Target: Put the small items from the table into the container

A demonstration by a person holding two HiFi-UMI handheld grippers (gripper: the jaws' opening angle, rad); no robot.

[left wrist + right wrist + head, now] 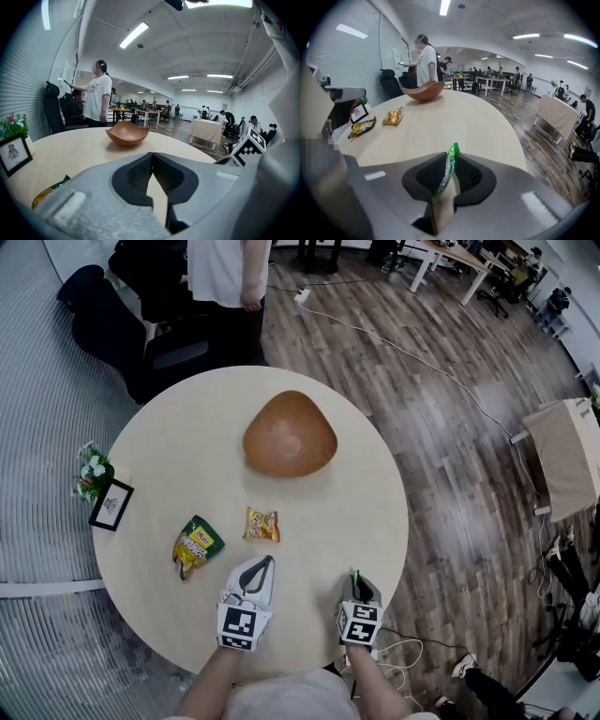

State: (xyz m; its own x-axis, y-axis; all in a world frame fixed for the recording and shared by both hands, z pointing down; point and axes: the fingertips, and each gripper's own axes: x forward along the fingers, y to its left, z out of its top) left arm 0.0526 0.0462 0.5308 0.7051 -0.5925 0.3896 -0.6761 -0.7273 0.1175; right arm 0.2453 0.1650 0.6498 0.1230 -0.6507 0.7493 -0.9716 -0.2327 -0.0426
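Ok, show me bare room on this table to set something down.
Bare: right side of the table, bowl to right claw; also left of the bowl. Crowded: near left, around the yellow packet, orange packet, frame and left claw.

Brown bowl (289,435) — on round table (178,465)

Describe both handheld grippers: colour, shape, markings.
The left gripper and right gripper match. Each has a smooth light-grey shell tapering to two jaws lined with black ribbed pads. At the rear, each carries a white cube with black square markers. The person's forearms are unsleeved, and a light top shows at the bottom edge.
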